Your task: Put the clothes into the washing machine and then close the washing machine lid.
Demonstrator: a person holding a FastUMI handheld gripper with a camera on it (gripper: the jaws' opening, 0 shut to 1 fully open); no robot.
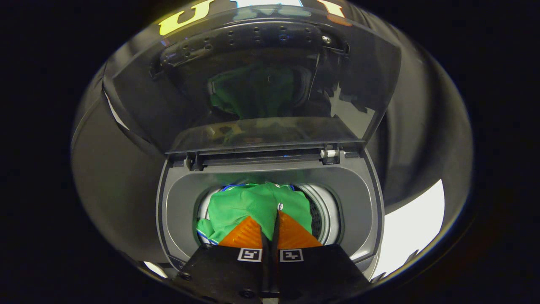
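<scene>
Setting: a dark booth; black cloth hangs behind and to both sides of the washing machine (270, 177), and a patch of pale floor (415, 228) shows beside the machine's right flank.
Washing machine: a grey top-loader seen from above and in front, its top deck a smooth grey collar around a round drum mouth.
Lid: the lid (261, 80), a tinted see-through panel, stands raised on its hinges (331, 154) at the back of the deck, tilted slightly toward the camera; a faint green reflection of the garment sits in it.
Clothes: a green garment (257, 207) with blue-and-white trim at its edges lies bunched in the drum mouth, covering most of the opening; a small pale button shows near the finger tips.
Drum: the drum (322, 213) shows its ribbed metal wall to the right of the cloth.
Gripper: the gripper (270, 228) hangs over the front of the opening with its two orange fingers (247, 234) drawn nearly together, only a thin dark gap between them; the tips lie over the green cloth, but whether they pinch any of it I cannot tell.
Writing: each finger base carries a square black-and-white marker; no readable brand or label on the machine.
Edges and room: the opening's front rim is hidden under the gripper body; bare grey deck runs left, right and behind the cloth up to the hinge line.
</scene>
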